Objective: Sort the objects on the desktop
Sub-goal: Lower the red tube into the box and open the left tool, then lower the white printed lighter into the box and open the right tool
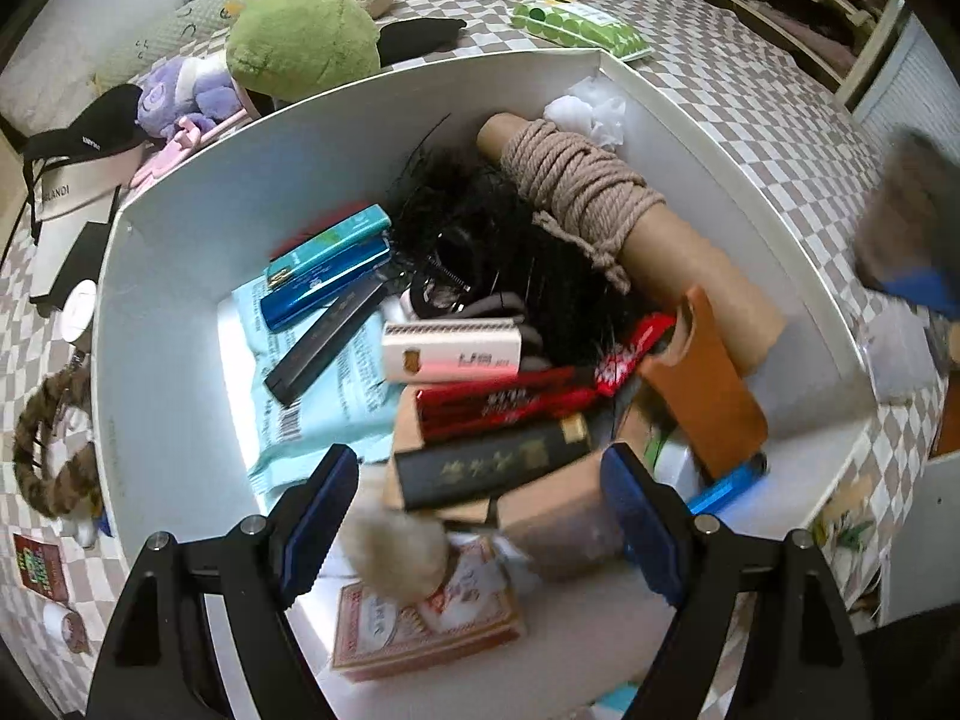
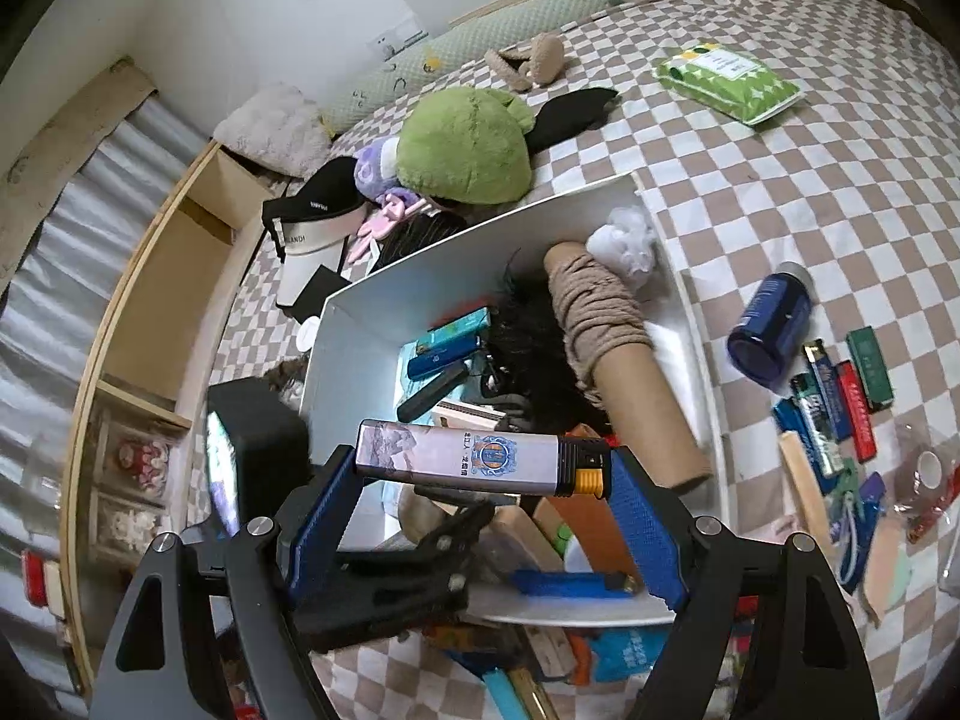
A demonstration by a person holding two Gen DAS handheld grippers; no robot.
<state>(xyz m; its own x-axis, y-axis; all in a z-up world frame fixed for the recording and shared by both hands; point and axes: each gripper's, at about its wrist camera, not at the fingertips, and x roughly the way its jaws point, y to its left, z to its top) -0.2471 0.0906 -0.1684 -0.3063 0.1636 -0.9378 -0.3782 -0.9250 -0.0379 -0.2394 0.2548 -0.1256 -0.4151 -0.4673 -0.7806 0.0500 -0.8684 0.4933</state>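
At the centre of the right wrist view, the right gripper point(image 2: 483, 471) clamps a pale lighter point(image 2: 474, 457) crosswise, its orange-buttoned head pointing right, above the white box point(image 2: 360, 354). The left gripper point(image 1: 471, 513) hangs spread and empty over the box.

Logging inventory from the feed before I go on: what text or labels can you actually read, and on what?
"LANDI", partly cut off: white visor.
Barcode, digits unreadable: pale blue packet.
Chinese characters, too blurred to read: white box, red packs, black box.
Emblem and small print, illegible: lighter in the right hand-held gripper.
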